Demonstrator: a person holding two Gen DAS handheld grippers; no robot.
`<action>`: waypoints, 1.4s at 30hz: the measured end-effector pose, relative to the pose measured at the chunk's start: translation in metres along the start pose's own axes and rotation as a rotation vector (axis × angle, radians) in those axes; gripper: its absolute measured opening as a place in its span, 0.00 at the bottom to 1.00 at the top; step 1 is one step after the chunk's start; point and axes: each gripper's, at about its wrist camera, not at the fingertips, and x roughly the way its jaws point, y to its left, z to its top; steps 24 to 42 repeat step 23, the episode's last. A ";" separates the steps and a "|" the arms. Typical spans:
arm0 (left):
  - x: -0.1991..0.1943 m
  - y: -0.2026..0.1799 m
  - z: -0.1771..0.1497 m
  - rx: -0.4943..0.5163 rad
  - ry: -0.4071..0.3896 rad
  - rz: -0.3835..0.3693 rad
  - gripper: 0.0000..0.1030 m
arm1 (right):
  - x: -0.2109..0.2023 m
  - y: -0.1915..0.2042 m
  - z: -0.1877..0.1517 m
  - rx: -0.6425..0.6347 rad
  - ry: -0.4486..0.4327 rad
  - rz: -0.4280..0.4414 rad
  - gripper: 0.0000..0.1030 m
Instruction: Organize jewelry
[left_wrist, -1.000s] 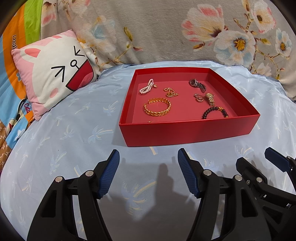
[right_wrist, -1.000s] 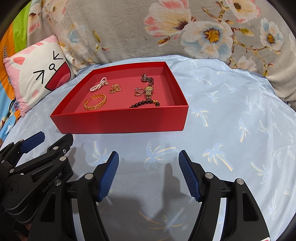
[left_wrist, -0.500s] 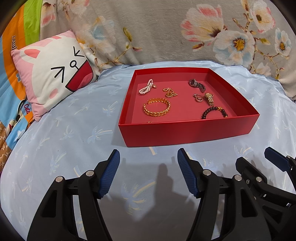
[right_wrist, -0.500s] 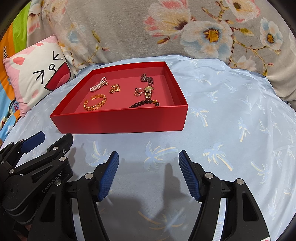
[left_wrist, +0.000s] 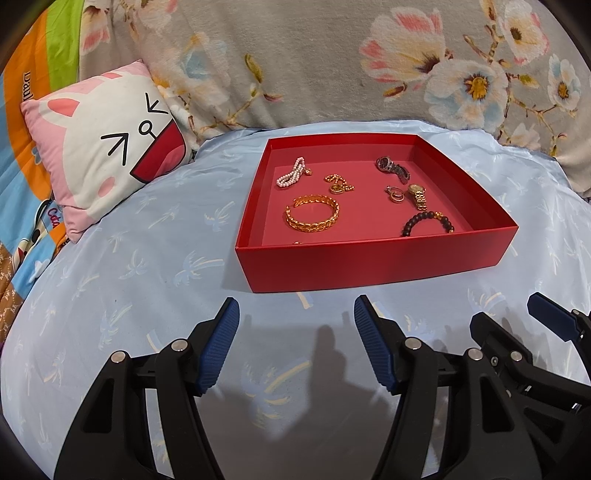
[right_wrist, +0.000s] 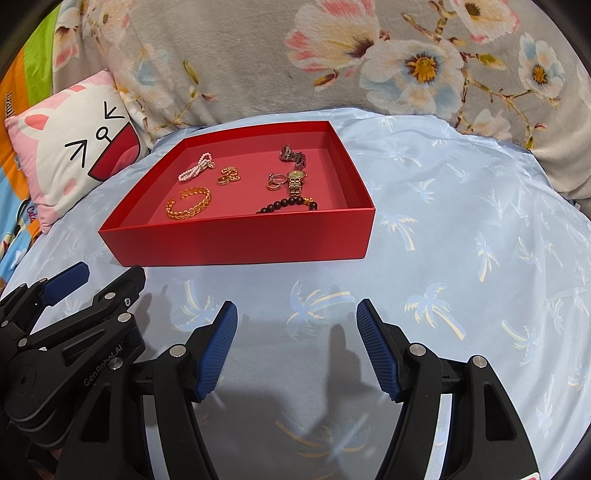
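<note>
A red tray (left_wrist: 373, 264) sits on a light blue sheet (left_wrist: 122, 280) with little palm trees. Inside it lie a gold bangle (left_wrist: 312, 218), a pink bead string (left_wrist: 291, 177), a gold chain (left_wrist: 338, 184), two watches, small rings (left_wrist: 394, 193) and a dark bead bracelet (left_wrist: 426, 223), all apart from each other. The left gripper (left_wrist: 295, 345) and the right gripper (right_wrist: 297, 349) are near the tray's front wall, side by side. Both have their jaws wide apart and hold nothing. A cat pillow (left_wrist: 99, 147) lies to the left

Shallow red tray (left_wrist: 369, 264) on bedsheet, gold bangle (left_wrist: 312, 218), pearl bracelet (left_wrist: 291, 177), dark bead bracelet (left_wrist: 426, 223) inside
</note>
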 end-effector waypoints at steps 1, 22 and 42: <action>0.000 0.000 0.000 0.000 -0.001 0.002 0.60 | 0.000 0.000 0.001 0.000 0.000 0.000 0.64; 0.002 0.002 0.000 0.003 0.006 0.012 0.62 | 0.002 -0.003 -0.002 0.025 0.014 -0.024 0.70; 0.003 0.004 0.000 0.000 0.008 0.009 0.62 | 0.002 -0.004 -0.003 0.039 0.018 -0.027 0.74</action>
